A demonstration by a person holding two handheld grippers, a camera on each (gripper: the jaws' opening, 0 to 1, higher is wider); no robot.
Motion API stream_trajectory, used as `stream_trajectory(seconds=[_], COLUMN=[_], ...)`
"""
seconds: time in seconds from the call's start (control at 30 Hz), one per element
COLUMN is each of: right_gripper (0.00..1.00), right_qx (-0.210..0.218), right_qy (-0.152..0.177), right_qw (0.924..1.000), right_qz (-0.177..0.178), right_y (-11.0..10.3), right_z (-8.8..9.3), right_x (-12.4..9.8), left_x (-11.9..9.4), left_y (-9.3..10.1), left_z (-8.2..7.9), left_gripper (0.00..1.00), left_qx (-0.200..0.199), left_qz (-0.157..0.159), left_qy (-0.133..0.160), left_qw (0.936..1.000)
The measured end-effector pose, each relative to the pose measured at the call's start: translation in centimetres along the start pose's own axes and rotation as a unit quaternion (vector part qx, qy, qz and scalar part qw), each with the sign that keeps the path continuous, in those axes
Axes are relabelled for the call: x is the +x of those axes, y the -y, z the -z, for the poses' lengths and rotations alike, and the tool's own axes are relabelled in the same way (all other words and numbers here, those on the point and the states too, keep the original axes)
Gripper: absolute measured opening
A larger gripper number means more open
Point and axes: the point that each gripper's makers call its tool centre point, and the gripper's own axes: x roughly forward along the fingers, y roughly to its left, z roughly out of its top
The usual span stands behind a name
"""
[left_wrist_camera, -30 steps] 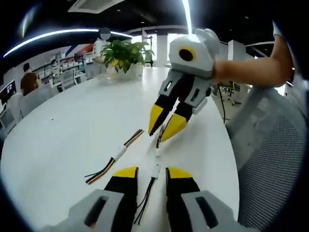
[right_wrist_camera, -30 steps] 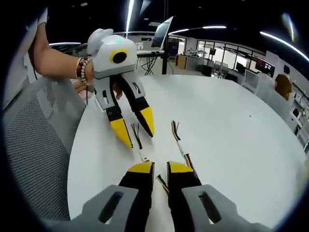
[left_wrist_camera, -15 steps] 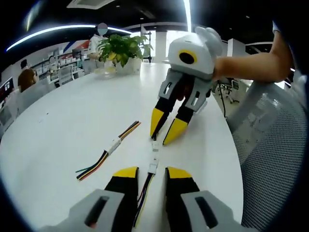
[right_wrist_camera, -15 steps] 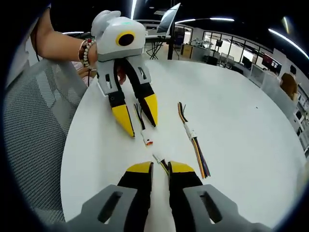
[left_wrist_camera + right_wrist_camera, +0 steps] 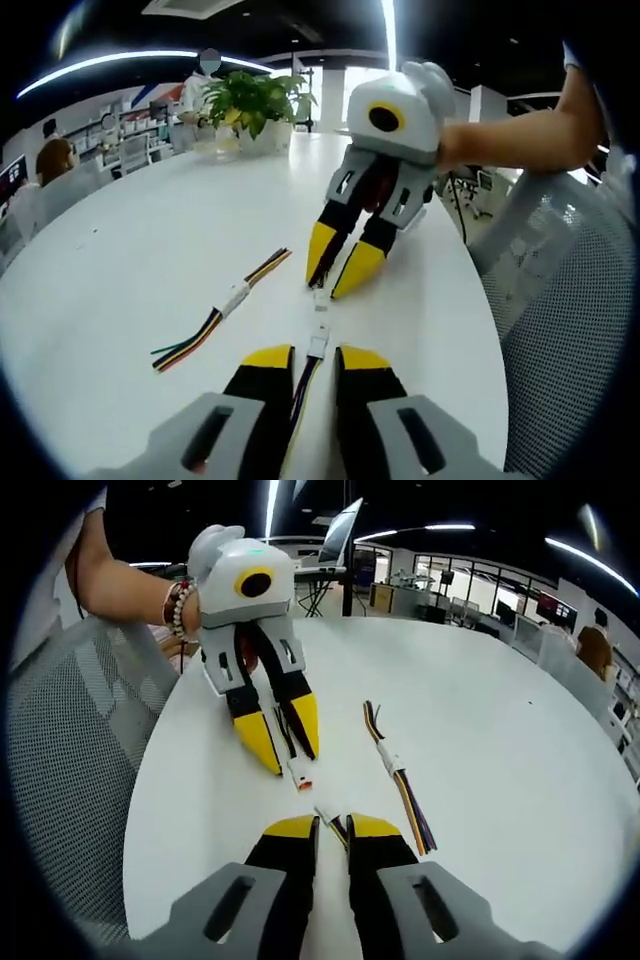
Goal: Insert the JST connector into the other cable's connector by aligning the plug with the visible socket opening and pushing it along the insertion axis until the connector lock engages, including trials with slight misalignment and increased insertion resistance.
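Now both grippers (image 5: 306, 358) (image 5: 332, 827) pinch cable connectors (image 5: 318, 345).

Spare cable (image 5: 221, 311) beside connectors; table (image 5: 120, 270) otherwise open

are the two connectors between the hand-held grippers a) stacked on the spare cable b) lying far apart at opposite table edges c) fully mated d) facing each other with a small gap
d: in the right gripper view the plug held by the left hand-held gripper and the socket held by the right hand-held gripper point at each other with bare table between them.
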Motion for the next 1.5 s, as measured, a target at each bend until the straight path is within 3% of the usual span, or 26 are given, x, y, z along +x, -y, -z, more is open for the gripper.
stream_trajectory(seconds=[0.17, 0.53, 0.83, 1.03, 1.17, 1.5], right_gripper=[0.05, 0.04, 0.03, 0.03, 0.03, 0.03], right_qx=[-0.001, 0.015, 0.04, 0.005, -0.014, -0.013], right_qy=[0.009, 0.009, 0.045, 0.047, 0.034, 0.022], right_qw=[1.0, 0.9998, 0.9981, 0.9988, 0.9993, 0.9996], right_qz=[0.003, 0.002, 0.016, 0.015, 0.01, 0.014], right_y=[0.2, 0.1, 0.7, -0.1, -0.5, -0.2], right_z=[0.0, -0.3, -3.2, -4.4, -4.2, -3.6], right_x=[0.1, 0.0, -1.2, -0.6, -0.1, -0.1], left_x=[-0.1, -0.2, -1.4, -1.4, -1.3, -1.1], left_y=[0.0, 0.2, -1.2, -1.2, -0.9, -0.9], left_z=[0.1, -0.2, -1.7, -1.5, -1.6, -1.3], left_gripper=[0.01, 0.0, 0.0, 0.0, 0.0, 0.0], left_qx=[0.014, 0.037, 0.059, 0.072, 0.072, 0.072], left_qz=[0.004, 0.015, -0.012, -0.016, -0.01, -0.008], left_qy=[0.003, -0.007, 0.002, -0.009, -0.008, -0.014], left_qw=[0.9999, 0.9992, 0.9982, 0.9972, 0.9973, 0.9973])
